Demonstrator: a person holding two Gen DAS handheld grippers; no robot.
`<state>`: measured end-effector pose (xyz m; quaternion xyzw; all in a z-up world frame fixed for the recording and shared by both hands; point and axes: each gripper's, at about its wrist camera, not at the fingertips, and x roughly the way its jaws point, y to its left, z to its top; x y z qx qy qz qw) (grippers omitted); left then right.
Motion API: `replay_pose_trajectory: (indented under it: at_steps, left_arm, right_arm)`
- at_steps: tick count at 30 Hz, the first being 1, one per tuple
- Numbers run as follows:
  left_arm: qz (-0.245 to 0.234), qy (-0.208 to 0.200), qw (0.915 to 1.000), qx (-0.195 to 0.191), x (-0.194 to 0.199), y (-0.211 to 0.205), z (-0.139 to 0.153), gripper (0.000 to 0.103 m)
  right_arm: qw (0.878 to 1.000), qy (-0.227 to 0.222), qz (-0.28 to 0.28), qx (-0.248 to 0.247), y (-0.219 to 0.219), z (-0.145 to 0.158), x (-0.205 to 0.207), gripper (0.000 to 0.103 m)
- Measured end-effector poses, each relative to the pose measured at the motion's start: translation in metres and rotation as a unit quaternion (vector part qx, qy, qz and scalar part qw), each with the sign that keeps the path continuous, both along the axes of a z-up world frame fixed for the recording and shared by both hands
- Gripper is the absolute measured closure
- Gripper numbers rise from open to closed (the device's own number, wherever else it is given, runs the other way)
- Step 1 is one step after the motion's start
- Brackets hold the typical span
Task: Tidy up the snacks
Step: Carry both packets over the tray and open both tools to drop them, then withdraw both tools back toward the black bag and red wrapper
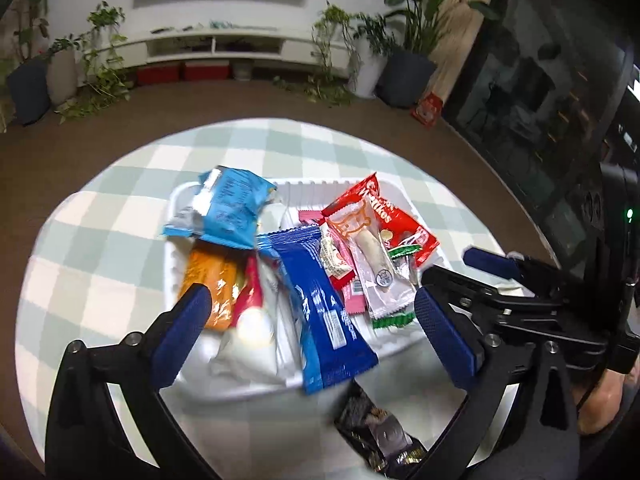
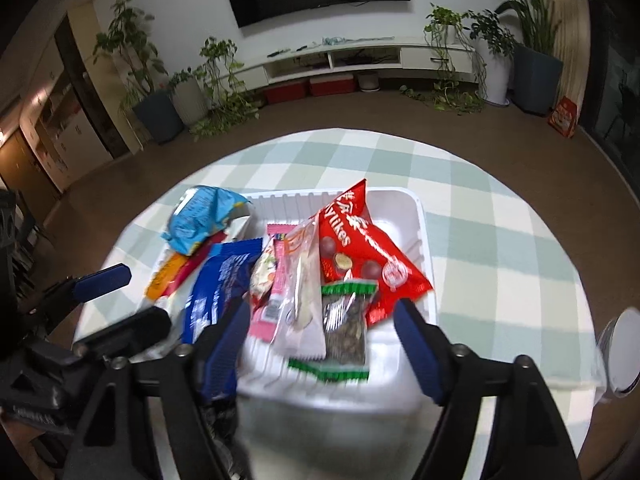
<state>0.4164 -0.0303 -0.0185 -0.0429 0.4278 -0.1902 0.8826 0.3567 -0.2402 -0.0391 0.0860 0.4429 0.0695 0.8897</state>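
A white tray [image 1: 344,182] [image 2: 418,216] on the checked cloth holds several snack packets. Among them are a light blue one [image 1: 230,208] [image 2: 200,218], an orange one [image 1: 208,280], a long dark blue one [image 1: 320,308] [image 2: 220,288], a red one [image 1: 386,216] [image 2: 360,248], and a green-edged seed packet [image 2: 344,328]. A dark packet [image 1: 376,436] lies on the cloth in front of the tray. My left gripper [image 1: 312,296] [image 2: 120,304] hovers open over the tray's near left part. My right gripper [image 2: 322,312] [image 1: 468,270] hovers open over the near right part. Neither holds anything.
The round table with the green-and-white cloth [image 2: 500,240] has bare cloth to the tray's right and behind it. A white rounded object [image 2: 622,354] stands at the table's right edge. Beyond the table are brown floor, potted plants [image 2: 156,112] and a low white cabinet.
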Motion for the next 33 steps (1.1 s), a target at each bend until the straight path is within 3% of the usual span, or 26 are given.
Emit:
replay_pose_trajectory:
  at_steps: [6, 10, 14, 16, 19, 22, 26, 30, 33]
  left_arm:
    - [0.010, -0.019, 0.9991, -0.037, -0.061, 0.028, 0.010, 0.000]
    - [0.009, -0.008, 0.9987, -0.050, -0.117, 0.034, -0.003, 0.000]
    - [-0.005, 0.008, 0.9984, -0.056, -0.176, 0.026, -0.028, 0.000]
    - [-0.033, 0.006, 0.9988, -0.035, -0.197, 0.016, -0.037, 0.000]
    - [-0.105, -0.005, 0.9942, 0.022, -0.214, -0.002, -0.046, 0.000]
    - [-0.162, -0.049, 0.9809, 0.096, -0.224, -0.016, -0.043, 0.000]
    - [-0.227, -0.082, 0.9572, 0.160, -0.224, -0.032, -0.041, 0.000]
    - [-0.295, -0.080, 0.9318, 0.196, -0.220, -0.046, -0.051, 0.000]
    - [-0.340, -0.059, 0.9068, 0.242, -0.220, -0.054, -0.070, 0.000]
  right_arm:
    - [0.997, -0.020, -0.028, 0.070, -0.022, -0.006, -0.076, 0.013]
    - [0.994, -0.007, -0.050, 0.096, -0.027, -0.030, -0.124, 0.013]
    - [0.991, 0.024, -0.069, 0.108, -0.031, -0.052, -0.141, 0.013]
    - [0.990, 0.040, -0.073, 0.111, -0.032, -0.061, -0.143, 0.013]
    - [0.992, 0.027, -0.067, 0.104, -0.029, -0.059, -0.146, 0.013]
    - [0.992, 0.038, -0.052, 0.105, -0.024, -0.064, -0.146, 0.013]
    - [0.994, 0.032, -0.044, 0.091, -0.019, -0.063, -0.146, 0.013]
    - [0.994, 0.032, -0.045, 0.098, -0.022, -0.064, -0.146, 0.013]
    - [0.995, 0.031, -0.040, 0.091, -0.020, -0.064, -0.145, 0.012]
